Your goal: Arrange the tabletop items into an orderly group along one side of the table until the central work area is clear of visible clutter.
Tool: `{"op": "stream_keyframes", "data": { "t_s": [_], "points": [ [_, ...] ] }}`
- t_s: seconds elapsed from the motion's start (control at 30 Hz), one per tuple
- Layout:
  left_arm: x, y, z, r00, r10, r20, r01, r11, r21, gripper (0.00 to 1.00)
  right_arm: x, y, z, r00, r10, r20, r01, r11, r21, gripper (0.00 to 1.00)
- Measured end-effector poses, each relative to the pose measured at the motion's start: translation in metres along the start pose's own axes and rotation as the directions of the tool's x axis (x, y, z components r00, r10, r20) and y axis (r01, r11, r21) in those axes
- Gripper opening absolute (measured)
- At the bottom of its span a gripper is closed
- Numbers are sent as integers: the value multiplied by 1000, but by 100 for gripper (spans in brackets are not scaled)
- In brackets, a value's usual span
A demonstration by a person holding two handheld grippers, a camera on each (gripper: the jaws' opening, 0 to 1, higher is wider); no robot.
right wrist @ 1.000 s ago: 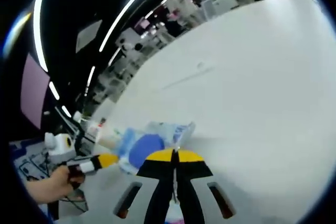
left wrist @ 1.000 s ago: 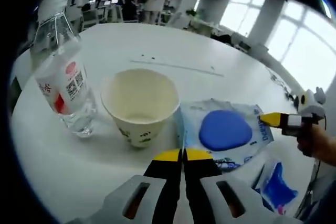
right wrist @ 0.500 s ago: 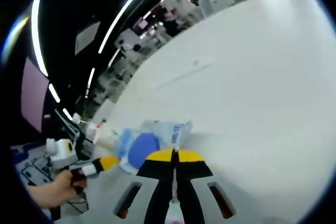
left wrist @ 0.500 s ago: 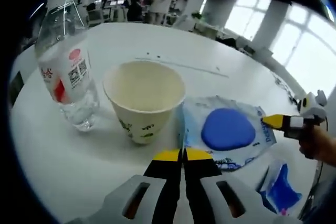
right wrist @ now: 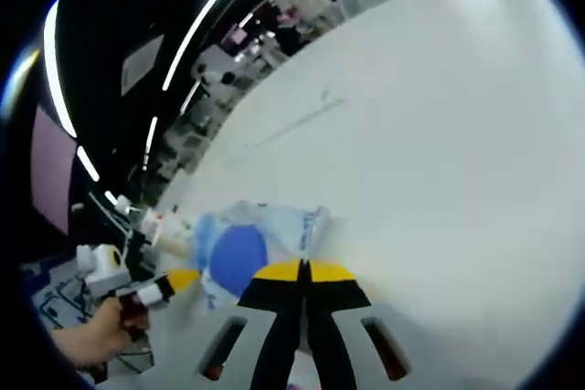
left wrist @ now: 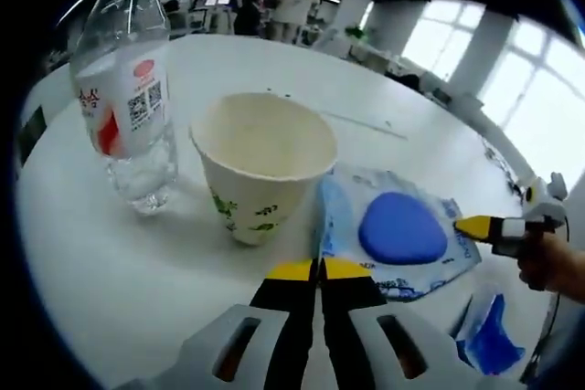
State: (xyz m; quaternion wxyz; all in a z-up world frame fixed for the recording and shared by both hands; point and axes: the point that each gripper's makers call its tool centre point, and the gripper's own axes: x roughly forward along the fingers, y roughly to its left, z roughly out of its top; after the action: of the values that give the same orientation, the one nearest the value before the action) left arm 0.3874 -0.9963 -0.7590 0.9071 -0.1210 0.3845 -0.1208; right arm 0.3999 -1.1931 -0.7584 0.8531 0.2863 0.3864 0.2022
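On a white bench (left wrist: 110,262), a paper cup (left wrist: 262,163) stands upright with nothing visible inside, between a clear water bottle (left wrist: 125,107) and a blue-patterned plastic packet (left wrist: 402,235) lying flat. The left gripper (left wrist: 318,269), fingers together, points at the cup's base. The right gripper (right wrist: 304,272), fingers together, sits just beside the packet (right wrist: 249,242).

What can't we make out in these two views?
- Water bottle cap: left gripper view, cut off by the top edge.
- Small blue packet: left gripper view, its lower part runs into the rim.
- Blue wipes pack print: left gripper view, too small to read.
- Paper cup and bottle: right gripper view, tiny and blurred behind the pack.
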Motion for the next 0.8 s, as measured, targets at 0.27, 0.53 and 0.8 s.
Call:
{"op": "stream_keyframes", "data": {
  "t_s": [0.27, 0.53, 0.8],
  "points": [
    [0, 1, -1, 1000, 14, 5, -14, 1000, -10, 1, 1, 0, 0, 1000, -17, 4, 17, 1000, -19, 0],
    [-1, 0, 0, 999, 45, 7, -45, 998, 37, 3, 0, -1, 2, 999, -33, 18, 33, 999, -18, 1],
    [-3, 0, 3, 998, 57, 14, -57, 997, 51, 10, -1, 12, 10, 998, -3, 70, 16, 980, -197, 14]
  ]
}}
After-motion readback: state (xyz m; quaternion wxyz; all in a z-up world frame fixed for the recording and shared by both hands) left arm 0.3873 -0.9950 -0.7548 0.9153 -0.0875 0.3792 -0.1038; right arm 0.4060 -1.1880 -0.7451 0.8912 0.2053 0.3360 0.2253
